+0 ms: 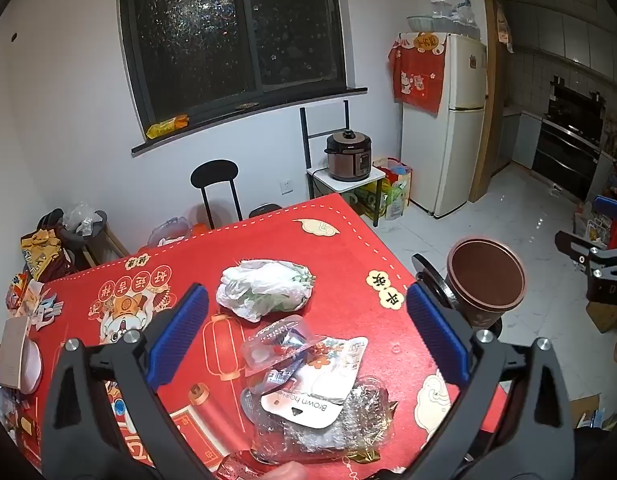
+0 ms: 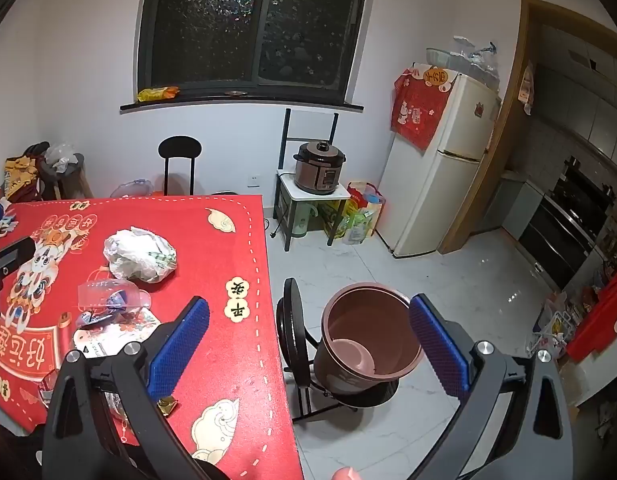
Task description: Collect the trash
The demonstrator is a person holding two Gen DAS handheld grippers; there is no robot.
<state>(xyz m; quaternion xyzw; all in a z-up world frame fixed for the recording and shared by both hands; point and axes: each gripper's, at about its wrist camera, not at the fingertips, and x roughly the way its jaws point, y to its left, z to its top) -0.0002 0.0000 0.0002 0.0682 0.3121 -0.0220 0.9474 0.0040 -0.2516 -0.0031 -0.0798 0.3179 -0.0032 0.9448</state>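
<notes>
On the red tablecloth lies a crumpled white plastic bag, with clear plastic packaging and a white "Brown" labelled wrapper nearer to me. My left gripper hovers above this litter, jaws wide open, nothing between them. A brown bin stands on a black chair beside the table's right edge. My right gripper hangs open over the table edge and the bin, holding nothing. The bag and the wrappers also show in the right wrist view.
The brown bin shows at the right of the left wrist view. A pressure cooker sits on a small stand by the fridge. Clutter crowds the table's left side. A black chair stands behind the table. White tiled floor lies to the right.
</notes>
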